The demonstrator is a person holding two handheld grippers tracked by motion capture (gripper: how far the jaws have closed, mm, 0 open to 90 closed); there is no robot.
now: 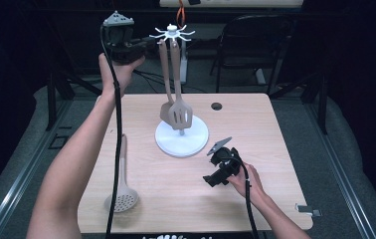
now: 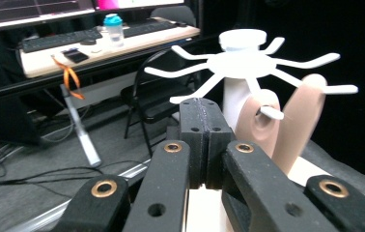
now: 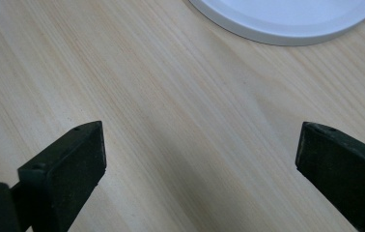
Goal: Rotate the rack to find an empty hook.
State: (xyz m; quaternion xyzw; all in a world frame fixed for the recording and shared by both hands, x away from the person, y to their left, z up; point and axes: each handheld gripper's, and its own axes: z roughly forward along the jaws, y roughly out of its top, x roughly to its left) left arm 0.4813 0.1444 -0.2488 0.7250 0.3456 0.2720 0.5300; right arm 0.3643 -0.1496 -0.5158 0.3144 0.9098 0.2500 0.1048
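Note:
A white utensil rack stands mid-table on a round base [image 1: 196, 142], its crown of hooks [image 1: 172, 33] at the top of a post. Two beige spatulas [image 1: 176, 110] hang from the hooks. My left gripper [image 1: 147, 44] is held high just left of the hooks, jaws shut with nothing in them. In the left gripper view its closed tips [image 2: 205, 113] sit just below and left of the hooks [image 2: 241, 62], with the two beige handles [image 2: 300, 121] beyond. My right gripper [image 1: 210, 165] rests low over the table right of the base, jaws open [image 3: 200, 150] and empty, base rim [image 3: 287, 21] ahead.
A beige slotted skimmer [image 1: 121, 198] lies on the wooden table [image 1: 255, 199] near its front left, under the left forearm and cable. A small round hole [image 1: 217, 106] is in the tabletop at the back. A black chair [image 1: 248, 40] stands beyond the table.

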